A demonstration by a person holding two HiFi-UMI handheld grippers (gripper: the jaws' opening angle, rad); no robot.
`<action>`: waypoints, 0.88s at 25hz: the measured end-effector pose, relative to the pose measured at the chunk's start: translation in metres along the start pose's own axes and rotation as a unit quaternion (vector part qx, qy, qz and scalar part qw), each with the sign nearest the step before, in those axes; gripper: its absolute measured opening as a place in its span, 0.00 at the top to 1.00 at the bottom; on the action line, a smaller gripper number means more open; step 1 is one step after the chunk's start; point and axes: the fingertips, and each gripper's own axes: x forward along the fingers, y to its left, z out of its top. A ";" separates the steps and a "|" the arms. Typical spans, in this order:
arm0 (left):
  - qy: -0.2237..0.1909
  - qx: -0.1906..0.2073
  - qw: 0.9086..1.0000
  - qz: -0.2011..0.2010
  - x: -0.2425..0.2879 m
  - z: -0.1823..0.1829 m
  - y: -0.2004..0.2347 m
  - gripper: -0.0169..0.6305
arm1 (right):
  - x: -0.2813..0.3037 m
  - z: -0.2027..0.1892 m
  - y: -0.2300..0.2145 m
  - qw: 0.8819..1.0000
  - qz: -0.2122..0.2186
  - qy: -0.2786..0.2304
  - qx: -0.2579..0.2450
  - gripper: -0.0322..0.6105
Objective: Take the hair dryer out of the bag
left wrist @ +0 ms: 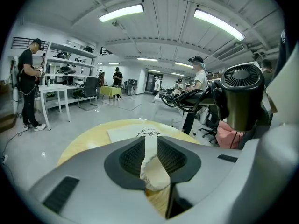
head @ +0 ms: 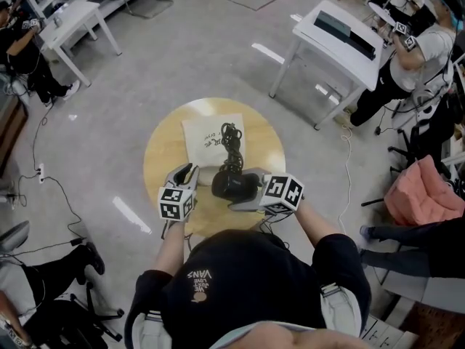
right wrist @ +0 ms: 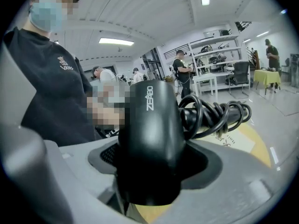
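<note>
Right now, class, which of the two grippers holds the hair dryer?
The right gripper: its jaws clasp the black hair dryer by its body. The left gripper only pinches cloth of the cream bag.

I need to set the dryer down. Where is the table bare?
Bare wood lies left of the bag, and right of it toward the table's rim. Crowded: the near edge, with left claw, right claw and hair dryer.

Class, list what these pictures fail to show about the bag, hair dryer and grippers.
- Head view: the print on the bag is too small to read.
- Right gripper view: the hair dryer covers the right gripper pads.
- Left gripper view: the left gripper hides the bag's near part.
</note>
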 end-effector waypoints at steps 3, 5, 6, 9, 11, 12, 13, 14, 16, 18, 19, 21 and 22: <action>-0.010 0.004 1.000 -0.001 0.002 0.010 -0.006 0.83 | -0.003 0.004 -0.007 1.000 -0.003 -0.016 0.010 0.40; -0.015 0.005 1.000 -0.001 0.002 0.013 -0.010 0.83 | -0.005 0.005 -0.011 0.999 -0.005 -0.030 0.020 0.40; -0.018 0.005 1.000 -0.001 0.003 0.013 -0.012 0.83 | -0.007 0.006 -0.012 0.999 -0.005 -0.040 0.029 0.40; -0.023 0.002 1.000 0.001 0.002 0.019 -0.016 0.84 | -0.013 0.014 -0.020 0.995 -0.009 -0.075 0.061 0.40; -0.024 -0.001 1.000 0.003 0.002 0.022 -0.016 0.84 | -0.017 0.021 -0.025 0.992 -0.012 -0.099 0.081 0.40; -0.025 -0.002 1.000 0.004 0.002 0.023 -0.016 0.84 | -0.018 0.024 -0.028 0.990 -0.014 -0.110 0.088 0.40; -0.026 -0.003 1.000 0.005 0.002 0.023 -0.015 0.84 | -0.020 0.026 -0.031 0.988 -0.015 -0.118 0.094 0.40; -0.026 -0.004 1.000 0.006 0.003 0.023 -0.015 0.84 | -0.021 0.027 -0.033 0.987 -0.016 -0.125 0.098 0.40; -0.026 -0.005 1.000 0.008 0.005 0.024 -0.015 0.84 | -0.023 0.029 -0.038 0.986 -0.018 -0.132 0.101 0.40; -0.028 -0.007 1.000 0.010 0.006 0.026 -0.015 0.84 | -0.026 0.031 -0.041 0.985 -0.017 -0.139 0.105 0.40; -0.030 -0.007 0.999 0.011 0.006 0.028 -0.015 0.84 | -0.027 0.032 -0.043 0.983 -0.014 -0.145 0.109 0.40; -0.034 -0.009 0.999 0.012 0.005 0.029 -0.016 0.84 | -0.029 0.036 -0.044 0.979 -0.005 -0.163 0.122 0.40; -0.035 -0.010 0.999 0.012 0.004 0.030 -0.017 0.84 | -0.029 0.037 -0.043 0.977 -0.001 -0.171 0.128 0.40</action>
